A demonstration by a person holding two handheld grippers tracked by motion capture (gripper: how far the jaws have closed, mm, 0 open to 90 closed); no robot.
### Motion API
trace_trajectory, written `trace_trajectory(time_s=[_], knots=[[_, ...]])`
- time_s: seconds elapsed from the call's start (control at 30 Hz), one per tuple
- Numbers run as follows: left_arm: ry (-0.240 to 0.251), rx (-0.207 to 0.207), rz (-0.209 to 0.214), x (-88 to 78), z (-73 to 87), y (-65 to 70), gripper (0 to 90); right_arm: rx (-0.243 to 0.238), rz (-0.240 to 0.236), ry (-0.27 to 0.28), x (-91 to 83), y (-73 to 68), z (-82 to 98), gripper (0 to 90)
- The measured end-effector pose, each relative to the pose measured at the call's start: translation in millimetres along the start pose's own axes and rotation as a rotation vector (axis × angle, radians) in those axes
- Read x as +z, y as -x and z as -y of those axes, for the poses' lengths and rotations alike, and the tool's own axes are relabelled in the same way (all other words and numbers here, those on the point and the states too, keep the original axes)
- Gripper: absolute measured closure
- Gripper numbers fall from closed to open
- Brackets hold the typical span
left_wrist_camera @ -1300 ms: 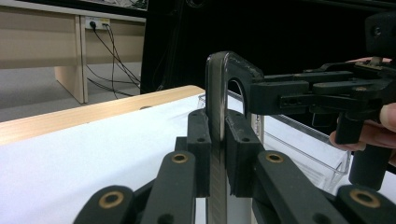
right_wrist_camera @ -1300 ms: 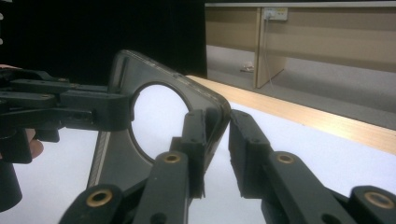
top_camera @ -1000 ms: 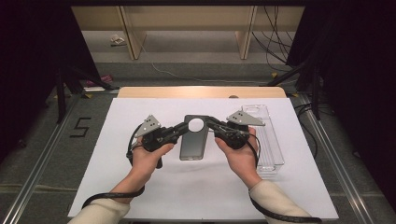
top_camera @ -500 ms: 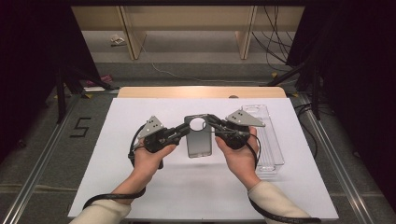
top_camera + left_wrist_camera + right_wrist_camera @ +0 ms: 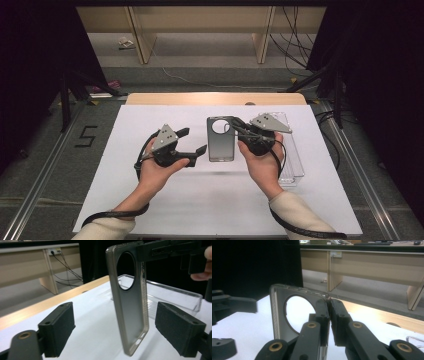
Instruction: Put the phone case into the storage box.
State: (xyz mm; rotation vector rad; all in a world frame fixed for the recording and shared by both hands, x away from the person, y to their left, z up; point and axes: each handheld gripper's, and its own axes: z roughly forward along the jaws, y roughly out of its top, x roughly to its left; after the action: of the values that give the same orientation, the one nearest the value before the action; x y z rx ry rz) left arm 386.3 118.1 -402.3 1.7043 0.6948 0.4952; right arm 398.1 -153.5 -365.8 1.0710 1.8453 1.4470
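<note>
A grey translucent phone case (image 5: 220,142) with a big round camera hole hangs above the white table, held by its top corner. My right gripper (image 5: 239,128) is shut on that corner; its jaws (image 5: 329,315) pinch the case's rim (image 5: 277,315) beside the hole. My left gripper (image 5: 192,141) stands open just left of the case. In the left gripper view the case (image 5: 130,307) hangs between and beyond its two black pads (image 5: 58,332), touching neither. The right gripper (image 5: 162,250) grips it from above.
A clear plastic tray (image 5: 294,150) lies on the white table top (image 5: 125,150) to the right, under my right hand, and shows behind the case as well (image 5: 175,293). The table's wooden far edge (image 5: 215,98) runs behind. The floor and desk legs lie beyond.
The left gripper was at the case's left edge; it has drawn back to the left and stands open. The right gripper keeps hold of the case, which has turned straighter.
</note>
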Motion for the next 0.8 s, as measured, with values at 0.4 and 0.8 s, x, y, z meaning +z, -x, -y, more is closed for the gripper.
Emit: trace_trajectory(time_s=[0.4, 0.8], knots=[[-0.011, 0.025, -0.012, -22.5, 5.9, -6.7, 15.5, 0.010, 0.026, 0.009, -5.1, 10.6, -5.3, 85.3], [-0.016, 0.018, -0.025, -40.1, 15.2, -12.7, 15.5, 0.024, 0.039, 0.019, -8.5, 18.4, -9.0, 85.3]])
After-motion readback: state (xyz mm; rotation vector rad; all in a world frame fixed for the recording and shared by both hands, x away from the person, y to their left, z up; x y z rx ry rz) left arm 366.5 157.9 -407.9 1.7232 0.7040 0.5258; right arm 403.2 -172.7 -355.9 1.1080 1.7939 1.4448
